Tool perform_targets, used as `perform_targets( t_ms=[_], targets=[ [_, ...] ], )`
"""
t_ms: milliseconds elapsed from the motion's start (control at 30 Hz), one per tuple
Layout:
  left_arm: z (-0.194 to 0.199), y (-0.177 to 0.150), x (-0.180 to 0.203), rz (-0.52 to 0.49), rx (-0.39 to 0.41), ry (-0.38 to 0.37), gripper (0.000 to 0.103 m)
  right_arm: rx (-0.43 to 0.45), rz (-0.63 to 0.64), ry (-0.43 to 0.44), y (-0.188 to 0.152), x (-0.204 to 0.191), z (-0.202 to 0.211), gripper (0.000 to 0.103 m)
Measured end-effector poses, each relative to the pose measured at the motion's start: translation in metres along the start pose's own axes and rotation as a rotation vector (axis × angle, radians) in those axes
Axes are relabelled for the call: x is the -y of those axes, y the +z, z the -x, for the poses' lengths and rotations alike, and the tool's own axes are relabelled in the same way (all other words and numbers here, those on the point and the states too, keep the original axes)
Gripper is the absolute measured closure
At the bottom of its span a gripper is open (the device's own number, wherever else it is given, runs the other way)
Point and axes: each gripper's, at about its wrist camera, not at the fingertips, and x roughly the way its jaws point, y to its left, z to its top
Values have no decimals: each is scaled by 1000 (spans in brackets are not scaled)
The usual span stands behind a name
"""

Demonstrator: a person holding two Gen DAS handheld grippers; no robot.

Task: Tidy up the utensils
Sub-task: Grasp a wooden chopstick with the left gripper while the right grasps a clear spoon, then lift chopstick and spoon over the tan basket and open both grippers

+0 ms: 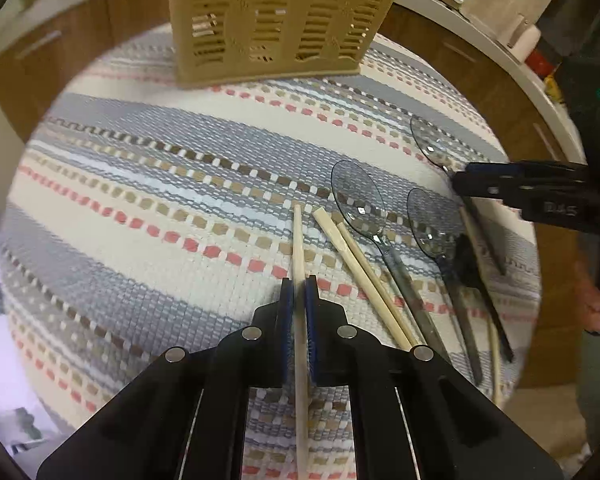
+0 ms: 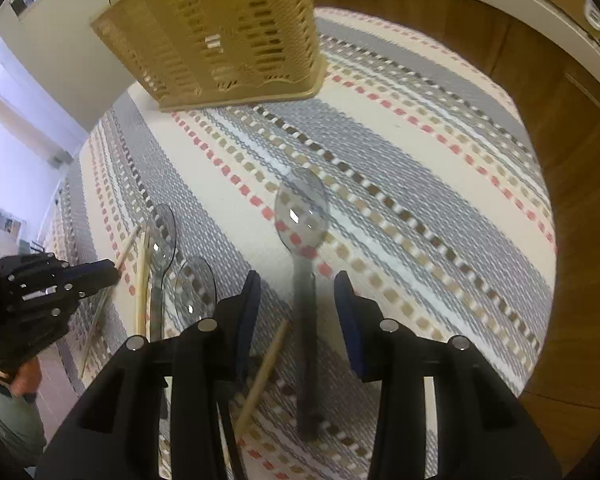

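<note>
My left gripper [image 1: 299,284] is shut on a pale wooden chopstick [image 1: 299,248] that runs between its blue pads, low over the striped mat. Two more chopsticks [image 1: 356,256] and several clear grey plastic spoons [image 1: 360,200] lie to its right. My right gripper [image 2: 298,280] is open, its jaws either side of a clear spoon [image 2: 301,208] lying on the mat; it also shows in the left wrist view [image 1: 458,182]. A beige slotted utensil basket [image 1: 276,20] stands at the mat's far side, also in the right wrist view [image 2: 220,36].
A woven striped mat [image 1: 160,200] covers the round table. Wooden cabinets and a white counter [image 1: 512,56] curve behind it. Another chopstick [image 2: 264,372] lies under my right gripper's left finger. The left gripper shows at the left of the right wrist view [image 2: 100,274].
</note>
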Motion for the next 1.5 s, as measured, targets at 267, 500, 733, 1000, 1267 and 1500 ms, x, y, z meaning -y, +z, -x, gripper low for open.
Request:
perform_targets(
  t_ms=[267, 500, 733, 1000, 1267, 1500],
  targets=[
    [-10, 12, 29, -86, -72, 97, 81, -16, 123, -140, 5, -25, -11, 93],
    [-16, 13, 49, -122, -36, 236, 99, 37, 118, -101, 2, -27, -3, 93],
    [15, 3, 58, -98, 141, 305, 100, 171, 122, -43, -4, -30, 35, 93],
    [73, 21, 70, -61, 380, 287, 100, 398, 96, 1, 12, -36, 102, 93],
    [164, 91, 34, 64, 822, 146, 99, 736, 34, 54, 65, -39, 161, 93],
    [174, 148, 13, 109, 1117, 15, 99, 972, -21, 42, 121, -35, 171, 93]
  ],
)
